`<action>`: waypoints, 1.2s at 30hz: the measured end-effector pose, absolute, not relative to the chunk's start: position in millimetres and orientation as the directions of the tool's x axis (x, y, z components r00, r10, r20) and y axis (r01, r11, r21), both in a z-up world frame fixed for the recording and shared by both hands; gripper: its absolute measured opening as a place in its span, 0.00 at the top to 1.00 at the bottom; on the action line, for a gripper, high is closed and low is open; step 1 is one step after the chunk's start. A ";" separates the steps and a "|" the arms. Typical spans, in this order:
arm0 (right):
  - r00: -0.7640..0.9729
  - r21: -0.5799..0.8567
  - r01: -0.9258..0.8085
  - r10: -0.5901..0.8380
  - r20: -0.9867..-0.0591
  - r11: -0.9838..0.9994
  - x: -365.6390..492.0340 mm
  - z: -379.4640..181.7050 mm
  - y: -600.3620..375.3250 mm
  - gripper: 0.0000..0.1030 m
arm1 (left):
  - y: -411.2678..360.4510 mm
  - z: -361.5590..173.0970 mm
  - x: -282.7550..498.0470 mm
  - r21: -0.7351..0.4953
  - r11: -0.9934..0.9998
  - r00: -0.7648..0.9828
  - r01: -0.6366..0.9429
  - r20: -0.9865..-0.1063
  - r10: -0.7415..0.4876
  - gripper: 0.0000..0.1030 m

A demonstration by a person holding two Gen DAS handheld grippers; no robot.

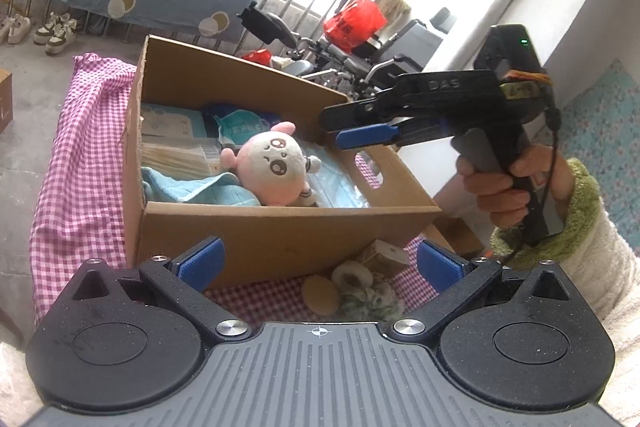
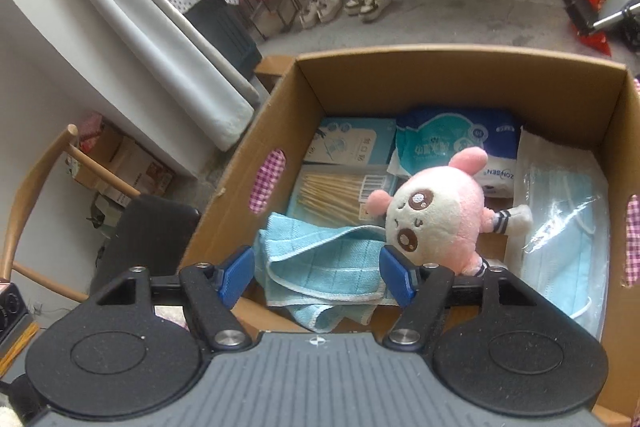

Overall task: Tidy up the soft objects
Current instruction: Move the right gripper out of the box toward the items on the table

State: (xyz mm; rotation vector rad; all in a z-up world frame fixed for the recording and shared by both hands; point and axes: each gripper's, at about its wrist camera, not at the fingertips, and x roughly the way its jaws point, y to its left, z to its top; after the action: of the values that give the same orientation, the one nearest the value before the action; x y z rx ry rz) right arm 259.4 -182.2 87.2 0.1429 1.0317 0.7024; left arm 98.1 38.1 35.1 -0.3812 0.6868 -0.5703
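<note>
Hovering over the cardboard box point(image 2: 460, 67), my right gripper point(image 2: 318, 277) hangs open and empty above the blue cloth point(image 2: 320, 267). The pink plush toy point(image 2: 436, 215) lies inside the box beside the face masks point(image 2: 568, 227). My left gripper point(image 1: 320, 267) is open too, low before the box, above a fluffy bundle point(image 1: 360, 291) on the checked cloth point(image 1: 80, 167).

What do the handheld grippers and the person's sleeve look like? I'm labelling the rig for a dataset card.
Both the left gripper and the right gripper have black arms, blue ribbed pads and a grey ribbed body. From the side the right one shows "DAS" lettering, a green light and a black cable. The sleeve is fluffy cream with a green cuff.
</note>
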 end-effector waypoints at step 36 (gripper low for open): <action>0.609 0.719 -0.084 0.607 -0.511 0.690 134.6 -33.1 -363.8 0.46 | -156.8 -11.7 147.0 -0.187 0.725 0.433 0.662 -0.694 -0.574 0.10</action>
State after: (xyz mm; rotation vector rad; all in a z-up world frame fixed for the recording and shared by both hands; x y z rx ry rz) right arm 134.6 -363.8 -33.1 0.7102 0.8273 0.4395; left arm 147.0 -156.8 -11.7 0.1200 0.8156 -0.7726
